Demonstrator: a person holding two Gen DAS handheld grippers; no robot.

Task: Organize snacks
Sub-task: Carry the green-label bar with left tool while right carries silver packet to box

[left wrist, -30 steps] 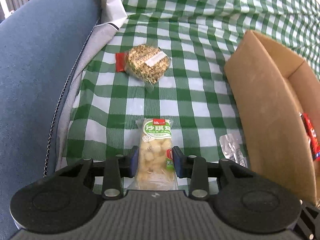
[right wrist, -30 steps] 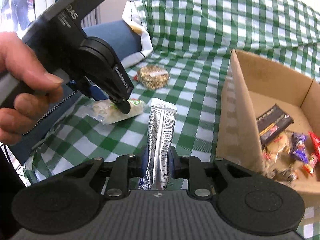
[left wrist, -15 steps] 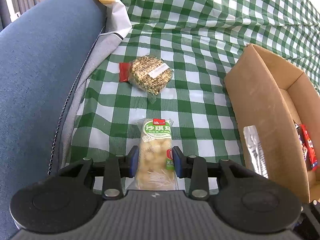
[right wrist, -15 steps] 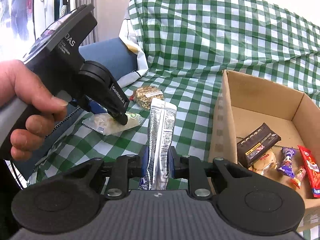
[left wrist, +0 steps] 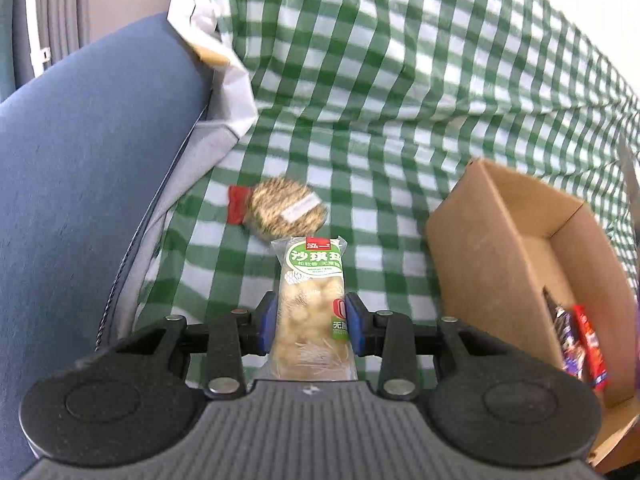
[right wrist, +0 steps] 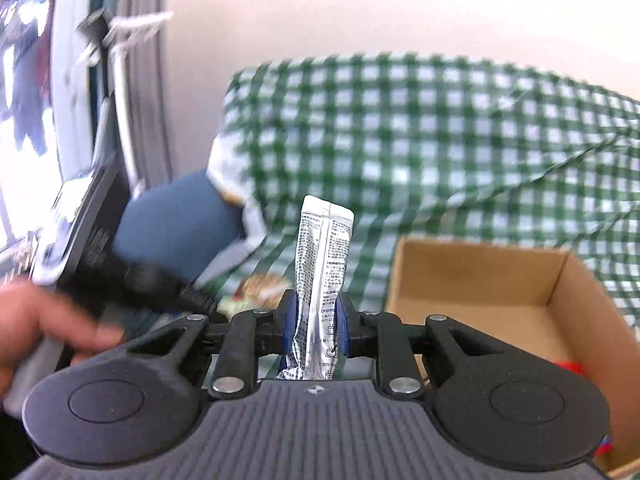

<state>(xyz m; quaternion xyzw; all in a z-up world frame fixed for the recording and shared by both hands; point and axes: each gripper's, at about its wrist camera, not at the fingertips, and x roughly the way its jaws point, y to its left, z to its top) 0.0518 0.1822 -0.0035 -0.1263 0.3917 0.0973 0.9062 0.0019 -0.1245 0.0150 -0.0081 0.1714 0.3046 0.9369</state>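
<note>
Clamping a pale snack pack [left wrist: 312, 304] with a green label, the left hand-held gripper [left wrist: 311, 322] has its blue pads pressed on both sides of the wrapper, which sticks out toward 12 o'clock above the green checked cloth [left wrist: 360, 80]. Just past the pack's far end, around 11 o'clock, a round seed cracker [left wrist: 284, 212] in clear wrap with a red end lies on the cloth. A cardboard box [left wrist: 480, 256] sits at 3 o'clock, open on top, with a few colourful wrapped snacks [left wrist: 584, 348] inside near its right wall. Over at 9 o'clock there's a blue cushion [left wrist: 88, 184].

From the right side, the right hand-held gripper [right wrist: 312, 330] is clenched on a silver sachet [right wrist: 322, 264] with small print, standing upright between the pads. Behind it at 2 o'clock is the same box [right wrist: 476, 280], and the checked cloth [right wrist: 400, 128] rises beyond. At 9 o'clock a blurry hand [right wrist: 36, 320] holds the other tool, too smeared to make out much.
</note>
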